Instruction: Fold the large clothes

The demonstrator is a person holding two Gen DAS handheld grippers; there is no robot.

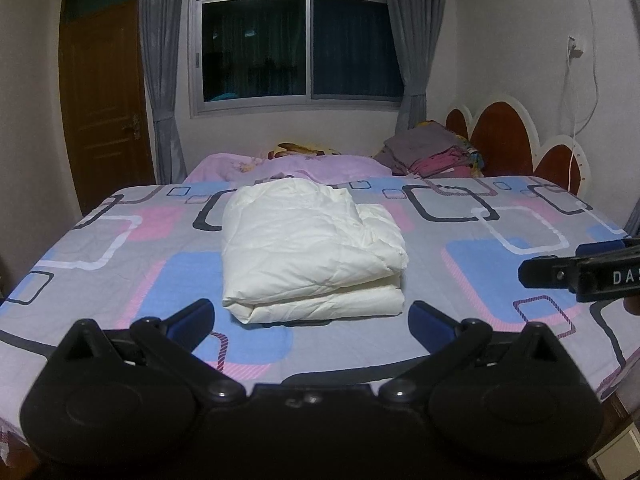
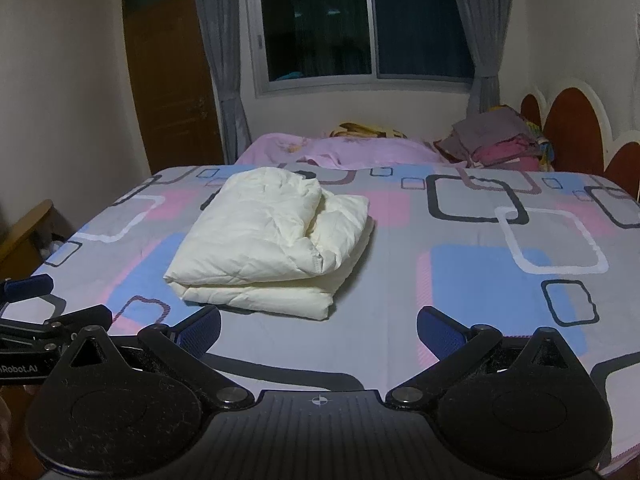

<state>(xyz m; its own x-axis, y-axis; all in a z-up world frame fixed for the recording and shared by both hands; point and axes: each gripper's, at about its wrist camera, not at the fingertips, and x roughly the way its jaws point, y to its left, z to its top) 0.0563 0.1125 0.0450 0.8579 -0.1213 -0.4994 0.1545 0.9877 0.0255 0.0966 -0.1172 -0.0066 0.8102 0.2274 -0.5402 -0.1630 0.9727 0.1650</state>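
A cream-white padded garment (image 1: 312,248) lies folded into a thick bundle on the patterned bed sheet (image 1: 480,280); it also shows in the right wrist view (image 2: 272,240). My left gripper (image 1: 312,324) is open and empty, just in front of the bundle's near edge. My right gripper (image 2: 318,332) is open and empty, in front of the bundle and to its right. Part of the right gripper shows at the right edge of the left wrist view (image 1: 580,272), and part of the left gripper at the left edge of the right wrist view (image 2: 32,320).
A pile of folded clothes (image 1: 432,152) sits at the far right by the red headboard (image 1: 504,140). A pink blanket (image 1: 288,164) lies across the far side of the bed. A window, grey curtains and a brown door (image 1: 104,100) stand behind.
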